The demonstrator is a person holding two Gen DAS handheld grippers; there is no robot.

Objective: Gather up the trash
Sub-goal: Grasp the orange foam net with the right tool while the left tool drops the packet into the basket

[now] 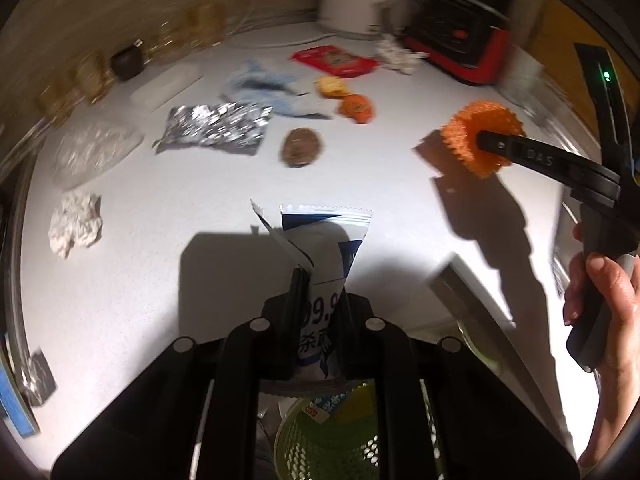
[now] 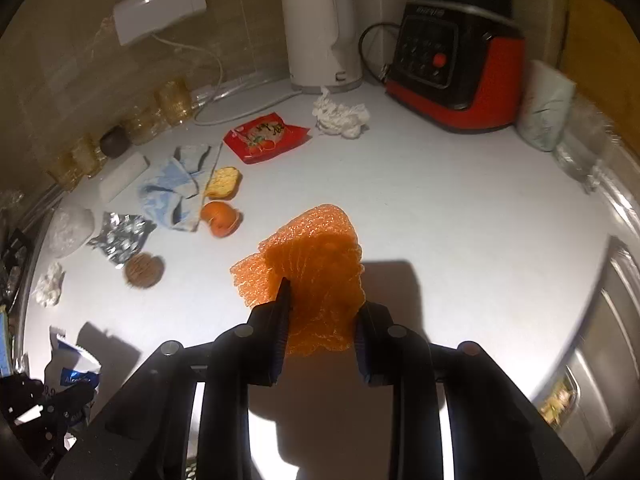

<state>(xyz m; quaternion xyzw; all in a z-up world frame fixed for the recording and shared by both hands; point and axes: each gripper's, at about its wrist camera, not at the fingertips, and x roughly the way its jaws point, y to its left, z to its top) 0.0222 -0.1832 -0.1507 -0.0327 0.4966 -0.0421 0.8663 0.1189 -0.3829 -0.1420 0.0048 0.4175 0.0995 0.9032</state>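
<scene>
While both grippers hold a piece of trash clear of the desk [image 2: 440, 208], each load could drop short of the bin. The left gripper [image 1: 316, 300] has its fingers closed on a blue-and-white wipe packet [image 1: 320, 248], pinched low down, so the torn, floppy top stands free above them; a jerk could work it loose. The right gripper [image 2: 320, 312] has its fingers clamped on an orange foam fruit net [image 2: 316, 272], a soft, springy thing that is gripped only at its lower edge and could squeeze out from between them. Below the left gripper sits a green mesh wastebasket [image 1: 332, 444], seemingly off the desk's near edge, though the gripper's body hides most of its rim; a release too soon would land the packet on the desk or the floor instead.

Much remains on the desk: a crumpled foil wrapper [image 1: 216, 126], a blue face mask [image 2: 176, 188], a red snack packet [image 2: 264, 136], orange peel [image 2: 220, 218], a bit of bread or cake [image 2: 224, 180], a brown round biscuit [image 1: 302, 147], two tissue wads [image 2: 340, 116] and a clear plastic bag [image 1: 92, 152]. At the back stand a white kettle [image 2: 320, 28] and a red-and-black blender base [image 2: 456, 64], whose cords could snag a reach. The two grippers work near each other, so they could collide over the wastebasket.
</scene>
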